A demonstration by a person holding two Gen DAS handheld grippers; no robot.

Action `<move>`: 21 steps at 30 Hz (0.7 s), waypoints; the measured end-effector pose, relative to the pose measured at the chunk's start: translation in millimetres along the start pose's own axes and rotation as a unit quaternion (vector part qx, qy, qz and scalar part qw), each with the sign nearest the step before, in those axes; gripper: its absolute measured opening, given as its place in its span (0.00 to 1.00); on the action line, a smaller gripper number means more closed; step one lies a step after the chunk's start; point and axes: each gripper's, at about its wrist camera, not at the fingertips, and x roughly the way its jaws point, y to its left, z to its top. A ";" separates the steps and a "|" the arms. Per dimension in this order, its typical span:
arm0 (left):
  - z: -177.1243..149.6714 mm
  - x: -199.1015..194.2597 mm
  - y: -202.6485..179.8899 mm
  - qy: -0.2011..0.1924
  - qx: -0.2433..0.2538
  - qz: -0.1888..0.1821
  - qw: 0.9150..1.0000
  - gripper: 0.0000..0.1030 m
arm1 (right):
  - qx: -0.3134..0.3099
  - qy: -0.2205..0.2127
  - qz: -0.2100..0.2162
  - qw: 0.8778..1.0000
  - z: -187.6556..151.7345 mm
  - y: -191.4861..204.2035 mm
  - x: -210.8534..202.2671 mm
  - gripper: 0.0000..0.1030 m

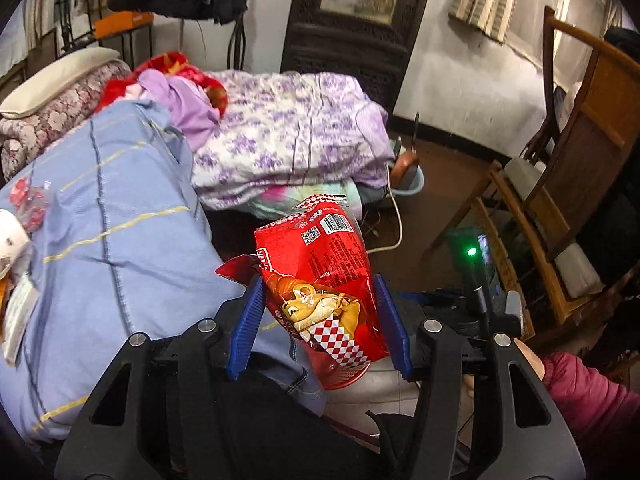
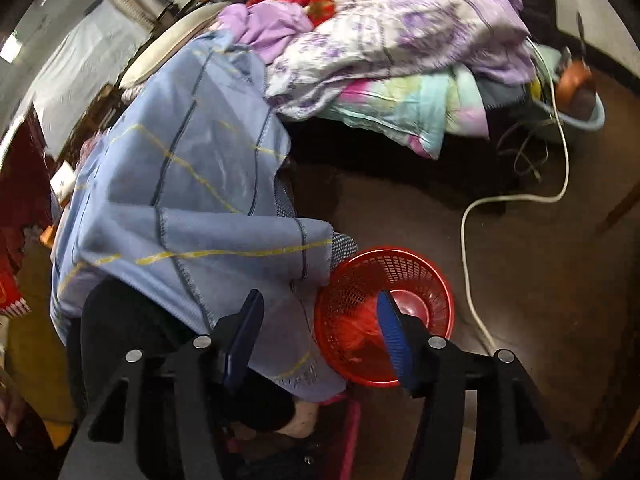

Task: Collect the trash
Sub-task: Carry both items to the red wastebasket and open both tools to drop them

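Observation:
My left gripper point(image 1: 320, 316) has a red snack bag point(image 1: 320, 280) standing between its blue pads point(image 1: 248, 324); the pads sit wide at the bag's sides, and I cannot tell whether they press it. Below the bag a red rim shows point(image 1: 346, 380), likely the waste basket. In the right wrist view my right gripper point(image 2: 320, 328) is open and empty above the red mesh waste basket point(image 2: 424, 280), which stands on the brown floor next to the bed. The basket holds a red scrap point(image 2: 356, 336). More wrappers point(image 1: 28, 200) lie on the blue blanket at the far left.
A blue blanket point(image 1: 112, 220) covers the bed and hangs over its edge point(image 2: 192, 200). Folded purple floral quilts point(image 1: 288, 136) lie behind it. A white cable point(image 2: 472, 280) runs over the floor. Wooden chairs point(image 1: 568, 200) stand at the right. A blue basin point(image 2: 580, 112) sits by the bed.

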 end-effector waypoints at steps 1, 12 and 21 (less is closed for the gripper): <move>0.6 5.2 -1.6 0.005 0.001 -0.002 1.000 0.53 | 0.009 -0.004 0.005 1.000 1.5 -5.1 -2.4 0.56; 5.9 90.7 -43.6 0.089 0.052 -0.016 0.995 0.72 | 0.056 -0.149 0.004 0.987 21.1 -38.4 -97.9 0.82; 10.4 67.5 -32.7 0.062 0.040 0.011 0.997 0.81 | 0.012 -0.172 -0.011 0.985 19.7 -18.2 -109.4 0.85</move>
